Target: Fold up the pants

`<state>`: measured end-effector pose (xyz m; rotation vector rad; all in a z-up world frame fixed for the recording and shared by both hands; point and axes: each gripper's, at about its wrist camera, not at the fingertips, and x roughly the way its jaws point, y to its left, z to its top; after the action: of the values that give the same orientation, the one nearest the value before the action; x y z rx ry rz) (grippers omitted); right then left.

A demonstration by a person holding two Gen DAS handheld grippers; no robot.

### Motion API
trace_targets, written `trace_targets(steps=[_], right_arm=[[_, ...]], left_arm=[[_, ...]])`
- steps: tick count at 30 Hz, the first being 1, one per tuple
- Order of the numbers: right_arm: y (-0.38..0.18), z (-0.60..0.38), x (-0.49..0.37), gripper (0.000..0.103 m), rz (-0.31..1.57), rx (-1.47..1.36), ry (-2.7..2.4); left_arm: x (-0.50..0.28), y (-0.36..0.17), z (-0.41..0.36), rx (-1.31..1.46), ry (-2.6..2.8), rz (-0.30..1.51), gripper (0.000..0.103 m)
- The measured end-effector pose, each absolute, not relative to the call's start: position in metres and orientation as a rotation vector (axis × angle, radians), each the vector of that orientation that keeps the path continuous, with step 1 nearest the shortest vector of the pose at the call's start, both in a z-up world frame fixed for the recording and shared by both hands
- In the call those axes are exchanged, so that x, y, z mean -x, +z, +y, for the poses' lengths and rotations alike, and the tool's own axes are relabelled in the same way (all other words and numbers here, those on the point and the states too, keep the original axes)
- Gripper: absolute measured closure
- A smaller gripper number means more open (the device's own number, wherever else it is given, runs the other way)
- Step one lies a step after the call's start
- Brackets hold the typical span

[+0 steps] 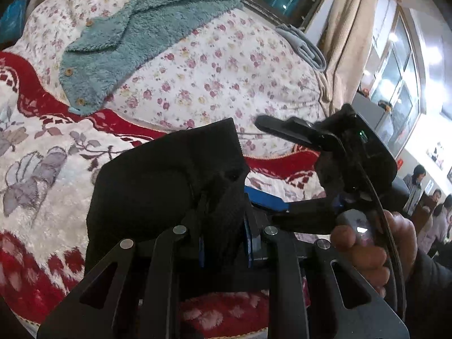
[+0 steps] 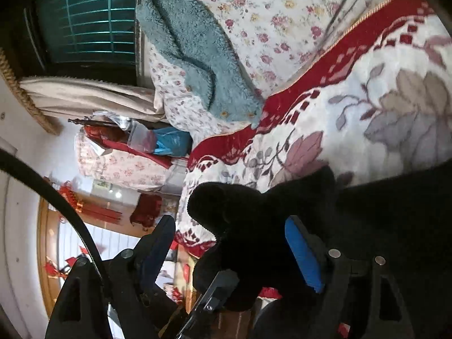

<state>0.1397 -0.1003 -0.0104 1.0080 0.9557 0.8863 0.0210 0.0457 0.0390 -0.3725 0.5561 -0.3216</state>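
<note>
The black pants [image 1: 169,180] hang bunched over the red and white floral blanket [image 1: 42,169] on the bed. My left gripper [image 1: 223,243] is shut on a fold of the black pants. In the left wrist view my right gripper [image 1: 282,200] sits just to the right, with a hand behind it. In the right wrist view my right gripper [image 2: 231,248] is open, its blue pads [image 2: 303,257] wide apart, with the black pants [image 2: 254,220] lying between them.
A teal fleece garment with wooden buttons [image 1: 135,34] lies on a pink-flowered quilt [image 1: 212,79] behind. Curtains [image 1: 347,34] and a window stand at the bed's far side. Several people [image 1: 423,197] are at the right. Bags and boxes [image 2: 158,141] sit beside the bed.
</note>
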Motion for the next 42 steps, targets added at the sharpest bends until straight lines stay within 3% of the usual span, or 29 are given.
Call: trace_targets(steps=[4, 5, 6, 7, 9, 17, 23, 29, 32, 35, 42], right_arm=[[0.0, -0.085, -0.142, 0.026, 0.976, -0.867, 0.88], [0.002, -0.084, -0.145, 0.045, 0.992, -0.813, 0.889], [0.004, -0.08, -0.146, 0.078, 1.024, -0.728, 0.95], [0.005, -0.081, -0.147, 0.086, 1.039, -0.688, 0.956], [0.008, -0.096, -0.146, 0.091, 1.04, -0.617, 0.909], [-0.033, -0.18, -0.155, 0.092, 1.114, -0.63, 0.752], [-0.048, -0.202, -0.165, 0.092, 1.138, -0.609, 0.703], [-0.056, -0.203, -0.166, 0.092, 1.133, -0.546, 0.69], [-0.056, -0.207, -0.163, 0.084, 1.127, -0.602, 0.692], [-0.045, -0.22, -0.153, 0.074, 1.091, -0.636, 0.651], [0.024, -0.219, -0.096, 0.073, 0.873, -0.473, 0.616]], left_arm=[[-0.017, 0.044, 0.021, 0.294, -0.328, 0.549, 0.085], [-0.016, 0.043, 0.015, 0.28, -0.331, 0.55, 0.085], [-0.014, 0.042, 0.003, 0.257, -0.339, 0.55, 0.085], [-0.013, 0.042, -0.004, 0.245, -0.346, 0.546, 0.085], [-0.009, 0.04, -0.03, 0.181, -0.352, 0.536, 0.085], [-0.012, 0.014, -0.119, 0.054, -0.432, 0.577, 0.085], [-0.004, 0.007, -0.132, 0.077, -0.509, 0.609, 0.085], [0.004, 0.03, -0.081, 0.276, -0.524, 0.639, 0.085], [0.0, 0.068, -0.024, 0.402, -0.455, 0.558, 0.084], [-0.02, 0.083, 0.03, 0.475, -0.36, 0.529, 0.077], [-0.051, 0.051, 0.086, 0.608, -0.261, 0.663, 0.077]])
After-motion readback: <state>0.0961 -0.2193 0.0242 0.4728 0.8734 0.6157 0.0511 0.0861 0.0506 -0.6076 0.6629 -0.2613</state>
